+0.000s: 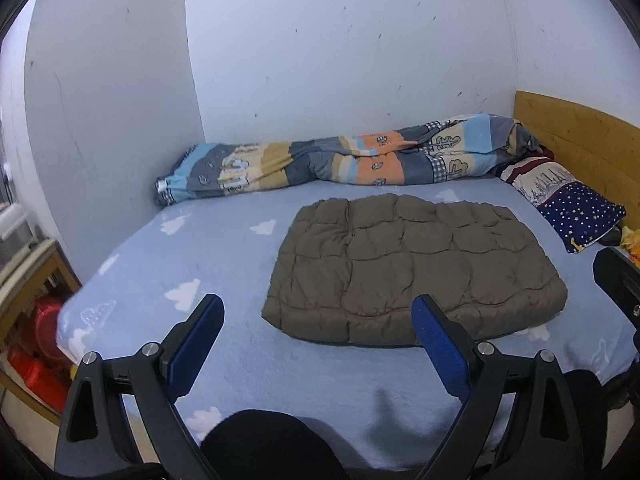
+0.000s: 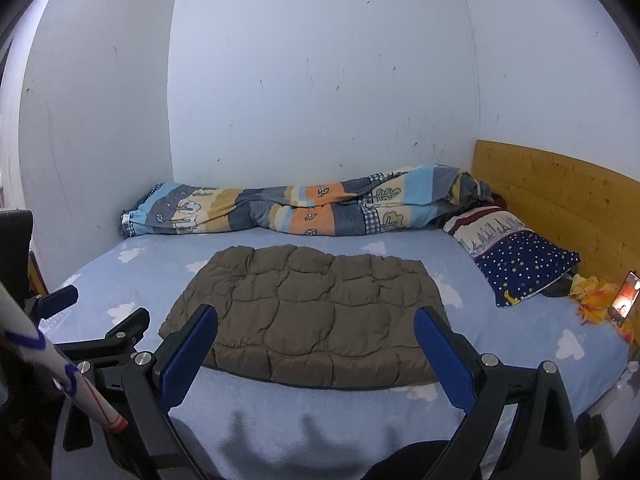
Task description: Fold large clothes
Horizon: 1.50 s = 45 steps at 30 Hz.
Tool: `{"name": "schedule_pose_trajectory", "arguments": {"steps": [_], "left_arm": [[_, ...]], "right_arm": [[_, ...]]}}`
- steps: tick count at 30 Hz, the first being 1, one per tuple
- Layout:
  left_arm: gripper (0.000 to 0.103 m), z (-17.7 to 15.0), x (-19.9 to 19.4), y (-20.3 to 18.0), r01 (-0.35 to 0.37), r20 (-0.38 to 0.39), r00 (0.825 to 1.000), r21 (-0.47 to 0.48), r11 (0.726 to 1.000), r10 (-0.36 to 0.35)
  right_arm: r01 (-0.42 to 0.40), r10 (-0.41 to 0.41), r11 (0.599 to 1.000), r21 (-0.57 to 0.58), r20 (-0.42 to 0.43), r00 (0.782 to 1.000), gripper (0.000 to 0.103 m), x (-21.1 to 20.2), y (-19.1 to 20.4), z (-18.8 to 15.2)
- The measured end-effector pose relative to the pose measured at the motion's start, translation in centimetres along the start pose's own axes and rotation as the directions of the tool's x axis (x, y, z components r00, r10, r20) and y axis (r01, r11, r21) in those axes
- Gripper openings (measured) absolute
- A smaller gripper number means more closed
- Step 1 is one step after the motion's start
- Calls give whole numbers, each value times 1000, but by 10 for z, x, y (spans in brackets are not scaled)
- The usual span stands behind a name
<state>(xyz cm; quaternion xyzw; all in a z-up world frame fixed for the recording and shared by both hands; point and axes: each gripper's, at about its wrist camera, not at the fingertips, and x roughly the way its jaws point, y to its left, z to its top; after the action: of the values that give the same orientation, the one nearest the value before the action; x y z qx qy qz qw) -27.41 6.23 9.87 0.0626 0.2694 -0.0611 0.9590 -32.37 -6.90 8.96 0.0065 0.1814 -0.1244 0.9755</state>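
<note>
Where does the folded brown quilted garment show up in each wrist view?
Left wrist: brown quilted garment lies right of centre on the blue sheet, partly behind the right finger.
Right wrist: it lies centred, between the fingers.
Shared landmark: striped blanket bunched along the wall behind it.

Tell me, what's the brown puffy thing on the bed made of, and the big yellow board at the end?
The brown puffy thing looks like a padded fabric jacket, matte, probably with soft filling: stitched lines split it into bulging squares. The yellow board looks like smooth light wood, with grain streaks and small dark knots showing.
</note>
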Motion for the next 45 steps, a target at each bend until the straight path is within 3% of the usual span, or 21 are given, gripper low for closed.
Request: {"name": "schedule_pose_trajectory", "arguments": {"steps": [9,45], "left_arm": [[94,-4,12,4,4,-40,999,-14,1000,-5],[94,-5,17,2,1,-57,998,-7,1000,-1]], "right_arm": [[-6,5,1000,-14,-22,1000,100,9,2,-6],[-4,3,1000,-21,-59,998,100,21,2,-10]]}}
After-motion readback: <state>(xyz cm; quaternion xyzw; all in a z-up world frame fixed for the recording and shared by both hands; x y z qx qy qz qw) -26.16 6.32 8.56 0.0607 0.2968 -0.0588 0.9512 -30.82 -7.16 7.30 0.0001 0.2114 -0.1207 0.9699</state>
